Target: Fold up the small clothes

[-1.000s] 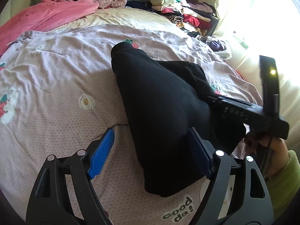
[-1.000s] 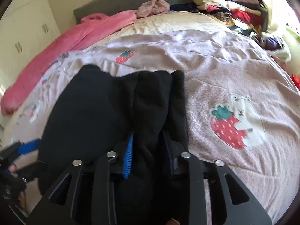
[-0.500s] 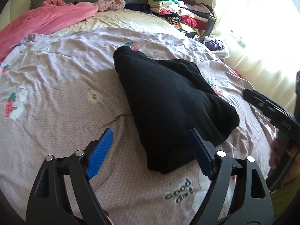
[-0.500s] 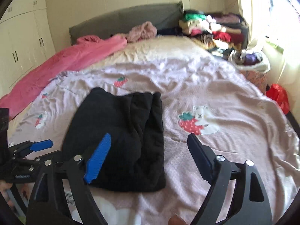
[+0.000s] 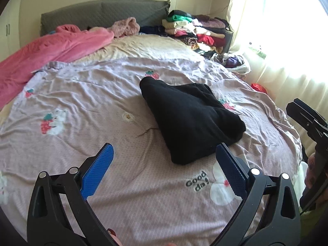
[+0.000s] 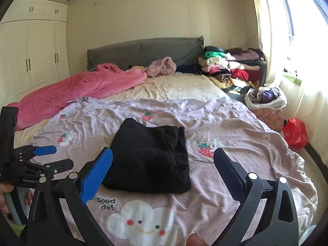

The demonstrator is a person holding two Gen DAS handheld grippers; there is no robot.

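We note the folded black garment (image 5: 190,121) lying flat mid-bed on the lilac quilt (image 5: 82,102), with our left gripper (image 5: 164,160) and right gripper (image 6: 164,164) both wide open, empty, held clear of it.

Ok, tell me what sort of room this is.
A bedroom, most likely: a bed with a grey headboard, built-in wardrobes, and piles of clothes by the window.

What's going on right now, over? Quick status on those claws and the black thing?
Left gripper open, holding nothing. Right gripper open, holding nothing. Black garment folded, lying on the quilt, clear of both. Nothing in the way.
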